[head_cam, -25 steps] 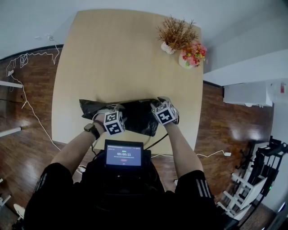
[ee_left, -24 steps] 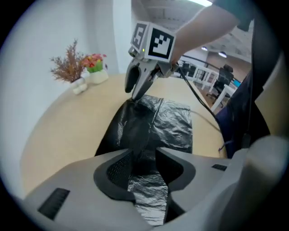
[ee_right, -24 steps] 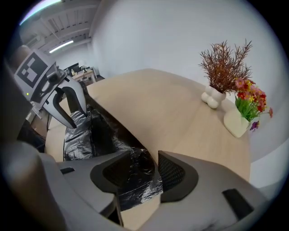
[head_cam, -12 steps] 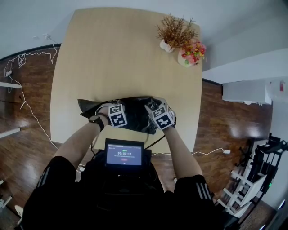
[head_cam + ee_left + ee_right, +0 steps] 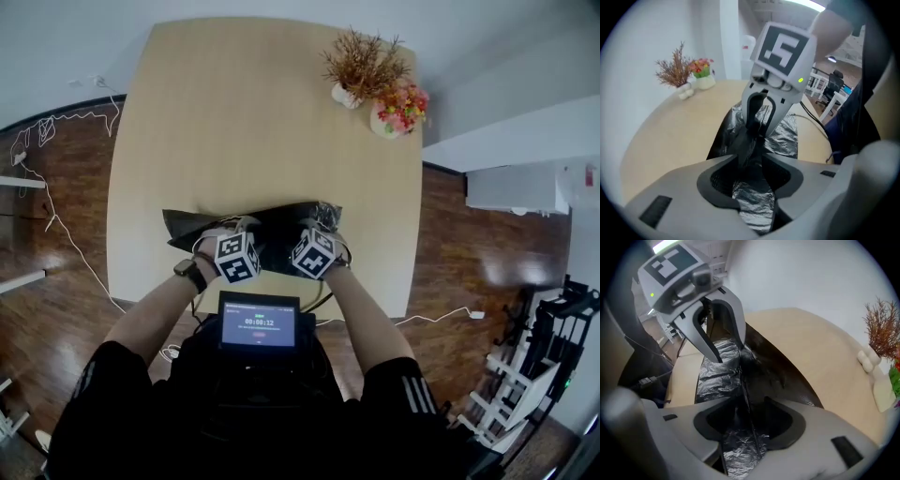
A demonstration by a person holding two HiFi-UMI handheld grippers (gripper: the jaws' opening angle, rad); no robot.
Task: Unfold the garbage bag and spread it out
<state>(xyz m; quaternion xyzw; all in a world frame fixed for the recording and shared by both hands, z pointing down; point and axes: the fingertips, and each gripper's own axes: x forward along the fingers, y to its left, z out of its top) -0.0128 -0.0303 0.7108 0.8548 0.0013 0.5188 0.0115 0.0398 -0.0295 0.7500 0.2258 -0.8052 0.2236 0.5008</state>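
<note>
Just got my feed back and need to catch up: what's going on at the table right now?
A person is working a black garbage bag with a handheld gripper in each hand. The left gripper and the right gripper are both clamped on folds of the film, close together and facing each other. The bag lies bunched at the near edge of the wooden table, not yet spread out. Two flower pots stand at the far right corner.

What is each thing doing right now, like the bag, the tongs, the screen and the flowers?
garbage bag: crumpled, not spread out yet, lying on the table.
left tongs: squeezing the garbage bag.
right tongs: squeezing the garbage bag.
screen: switched on.
dried plant: standing upright.
flower pot: standing upright.
</note>
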